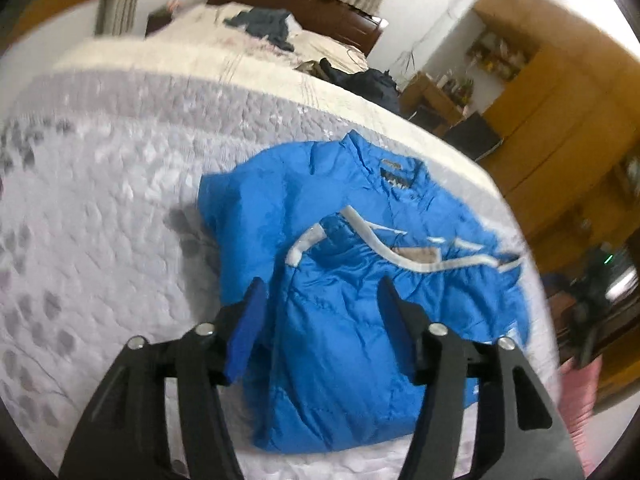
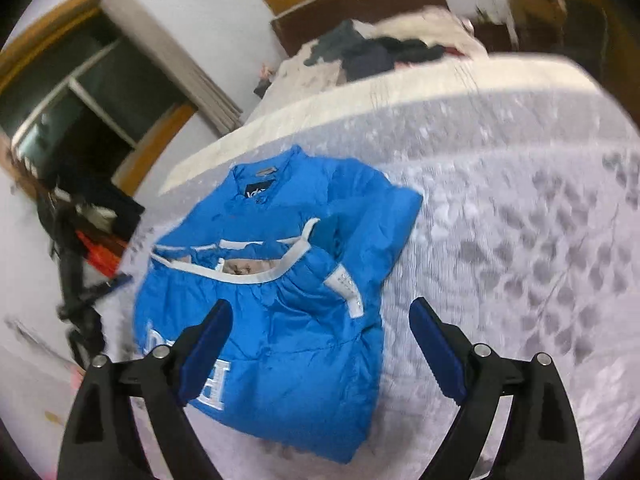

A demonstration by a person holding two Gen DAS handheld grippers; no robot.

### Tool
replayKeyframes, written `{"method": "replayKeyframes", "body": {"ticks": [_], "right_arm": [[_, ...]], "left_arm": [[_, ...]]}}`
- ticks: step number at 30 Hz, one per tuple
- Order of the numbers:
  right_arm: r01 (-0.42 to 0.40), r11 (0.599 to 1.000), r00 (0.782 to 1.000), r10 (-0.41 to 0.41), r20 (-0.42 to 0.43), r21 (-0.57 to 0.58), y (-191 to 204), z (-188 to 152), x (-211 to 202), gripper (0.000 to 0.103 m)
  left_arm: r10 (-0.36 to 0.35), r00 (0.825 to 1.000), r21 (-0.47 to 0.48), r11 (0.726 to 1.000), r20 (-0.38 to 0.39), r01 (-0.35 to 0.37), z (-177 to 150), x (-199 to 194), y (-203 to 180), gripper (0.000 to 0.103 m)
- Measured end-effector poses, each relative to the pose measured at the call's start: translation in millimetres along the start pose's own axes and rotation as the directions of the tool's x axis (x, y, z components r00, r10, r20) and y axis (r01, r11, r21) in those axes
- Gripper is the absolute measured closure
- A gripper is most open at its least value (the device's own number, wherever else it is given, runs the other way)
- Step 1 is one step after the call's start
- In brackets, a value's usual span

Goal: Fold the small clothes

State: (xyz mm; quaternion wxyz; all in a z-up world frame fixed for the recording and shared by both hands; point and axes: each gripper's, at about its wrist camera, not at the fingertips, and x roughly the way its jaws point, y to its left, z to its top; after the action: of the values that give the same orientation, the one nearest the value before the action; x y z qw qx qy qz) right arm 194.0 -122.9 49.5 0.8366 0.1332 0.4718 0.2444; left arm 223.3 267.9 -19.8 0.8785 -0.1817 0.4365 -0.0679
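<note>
While both grippers hang above it with nothing between their pads, the jacket lies flat on the bed, partly folded. It is a bright blue, shiny, puffy garment with white trim. The collar, with a dark label inside, points toward the far side of the bed. The lower half is doubled up over the chest, so the white-edged hem runs across the middle as a curved band, with a strip of pale lining showing behind it. In the right wrist view a white tab with small studs sits at the hem's right end, and large white letters show on the blue cloth near the left pad. Both views are somewhat blurred, so finer detail is lost.

The left gripper has its jaws spread wide over the near part of the jacket, and the right gripper is likewise spread, its left pad over the cloth and its right pad over bare quilt.

The jacket sits near one side edge of the bed, beyond which lies floor clutter. Toward the other side the grey patterned quilt stretches broad and bare. Dark clothes are heaped far off by the headboard.
</note>
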Motion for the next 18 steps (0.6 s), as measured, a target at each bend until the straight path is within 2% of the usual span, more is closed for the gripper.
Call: {"method": "replayKeyframes", "body": {"ticks": [3,6,9,14,16,18], "right_arm": [[0.007,0.995,1.0,-0.008,-0.008,-0.101,18.2,1.2,9.3,0.011],[0.045,0.984,0.999,-0.05,-0.021,-0.17,29.8,5.3,25.6,0.011],[0.074,0.973,0.996,-0.085,-0.042,-0.217,32.9,6.9,41.9,0.011],[0.072,0.965,0.992,-0.096,-0.084,-0.253,31.9,8.1,67.9,0.013],[0.064,0.96,0.99,-0.094,-0.101,-0.271,32.7,6.6,78.0,0.028],[0.095,0.951,0.988,-0.125,-0.088,-0.293,35.3,4.9,83.5,0.037]], "left_arm": [[0.074,0.997,0.101,0.992,0.02,-0.076,1.5,5.2,-17.2,0.037],[0.164,0.985,0.206,0.964,0.045,-0.169,2.9,17.7,-31.0,0.036],[0.183,0.982,0.254,0.949,0.043,-0.188,4.8,29.4,-32.9,0.036],[0.167,0.985,0.333,0.928,0.034,-0.169,5.6,45.9,-37.2,0.036],[0.179,0.983,0.38,0.908,0.029,-0.177,4.2,54.6,-43.2,0.032],[0.209,0.977,0.408,0.889,0.037,-0.206,3.7,63.1,-48.2,0.028]]}}
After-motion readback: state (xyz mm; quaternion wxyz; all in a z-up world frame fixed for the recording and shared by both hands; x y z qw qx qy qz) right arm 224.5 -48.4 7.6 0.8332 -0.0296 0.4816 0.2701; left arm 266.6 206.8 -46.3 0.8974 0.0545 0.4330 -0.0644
